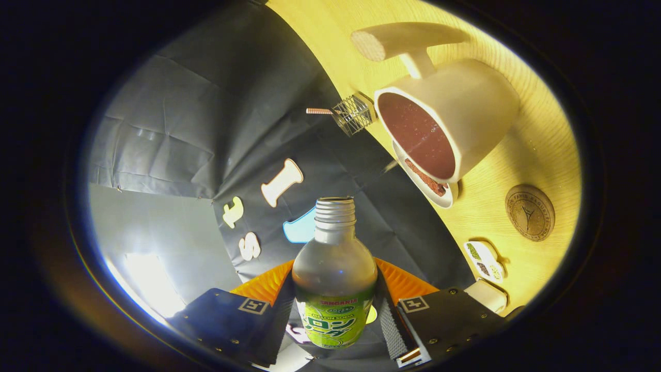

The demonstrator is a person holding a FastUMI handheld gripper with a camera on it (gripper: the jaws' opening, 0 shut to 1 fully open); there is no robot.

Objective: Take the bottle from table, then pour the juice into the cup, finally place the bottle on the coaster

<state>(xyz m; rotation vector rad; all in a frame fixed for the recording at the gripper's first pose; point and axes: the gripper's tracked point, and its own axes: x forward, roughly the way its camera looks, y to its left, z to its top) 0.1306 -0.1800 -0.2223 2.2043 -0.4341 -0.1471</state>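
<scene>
Clamping both fingers on its labelled body, the tongs (334, 315) hold the clear green-labelled plastic bottle (334, 274), long axis running straight ahead, open threaded neck leading. Beyond and to the right stands the white ceramic cup (465, 113) on the pale wooden surface (547, 150); the round cork coaster (530, 213) lies nearer.

Wooden table (542, 150) is carrying white cup (465, 113), round coaster (530, 213), small saucer (431, 188) w/ brown bar, wire basket (353, 113).
</scene>
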